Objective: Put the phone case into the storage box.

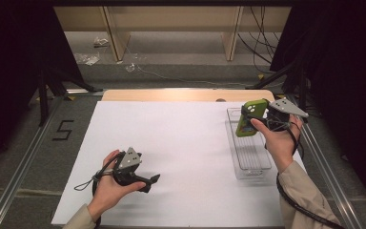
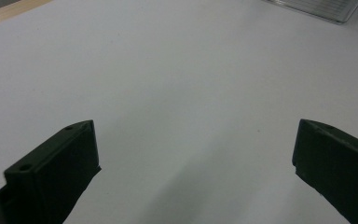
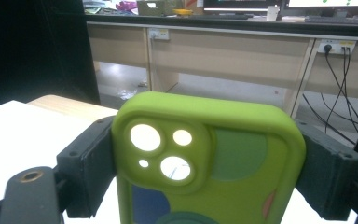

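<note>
**Green case held over the tray; left gripper idle**

A table (image 1: 181,93) takes up most of the high view, its top covered by a white sheet (image 1: 171,143) that leaves a strip of bare wood showing along the far edge. Grey floor with metal rails runs down both sides, and a "5" (image 1: 63,130) is marked on the floor to the left.

On the right part of the sheet lies a clear tray (image 1: 255,164), long and narrow, set lengthwise away from the person. A corner of it also shows at the top of the left gripper view (image 2: 317,8).

The right gripper (image 1: 252,117) is raised above the far end of the tray, held in the right hand (image 1: 279,143). Its jaws are clamped on a green phone case (image 1: 249,118), one jaw on each long side (the right gripper view shows this plainly, with the case (image 3: 209,158) upright between them). The camera cut-outs sit near its top, and the case is clear of the tray, touching nothing but the jaws.

The left gripper (image 1: 152,180) is low over the near-left part of the sheet, in the left hand (image 1: 109,183), well apart from the tray. Its jaws stand wide apart with only bare white sheet (image 2: 186,102) between them, as its own view shows.
</note>
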Demonstrator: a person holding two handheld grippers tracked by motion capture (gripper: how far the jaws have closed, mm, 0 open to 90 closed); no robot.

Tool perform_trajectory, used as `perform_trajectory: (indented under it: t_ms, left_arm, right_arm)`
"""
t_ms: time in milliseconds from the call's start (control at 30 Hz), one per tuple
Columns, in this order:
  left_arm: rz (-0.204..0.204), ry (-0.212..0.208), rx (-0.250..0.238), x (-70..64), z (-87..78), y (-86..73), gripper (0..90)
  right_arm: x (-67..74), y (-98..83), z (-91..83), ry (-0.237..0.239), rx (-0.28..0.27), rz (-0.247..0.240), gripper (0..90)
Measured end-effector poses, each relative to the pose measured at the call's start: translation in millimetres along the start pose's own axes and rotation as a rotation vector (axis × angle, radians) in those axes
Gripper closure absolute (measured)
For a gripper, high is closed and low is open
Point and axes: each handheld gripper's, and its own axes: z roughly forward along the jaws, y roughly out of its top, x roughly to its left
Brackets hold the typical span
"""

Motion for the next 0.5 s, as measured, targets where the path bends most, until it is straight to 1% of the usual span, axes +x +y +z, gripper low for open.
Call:
perform_trajectory:
  t_ms: [200,367,500]
  left_arm:
    - [-0.003,0.004,-0.004,0.4,-1.1,-0.4,0.0]
    - [-0.006,0.002,-0.008,0.2,-1.7,-1.2,0.0]
    - [-0.007,0.000,-0.008,0.2,-1.8,-1.5,0.0]
  right_arm:
    - [0.1,1.0,3.3,0.000,0.004,0.000,17.2]
    - [1.3,1.4,9.3,0.004,0.015,-0.002,17.2]
    - [0.9,2.2,14.0,-0.005,0.021,-0.010,17.2]
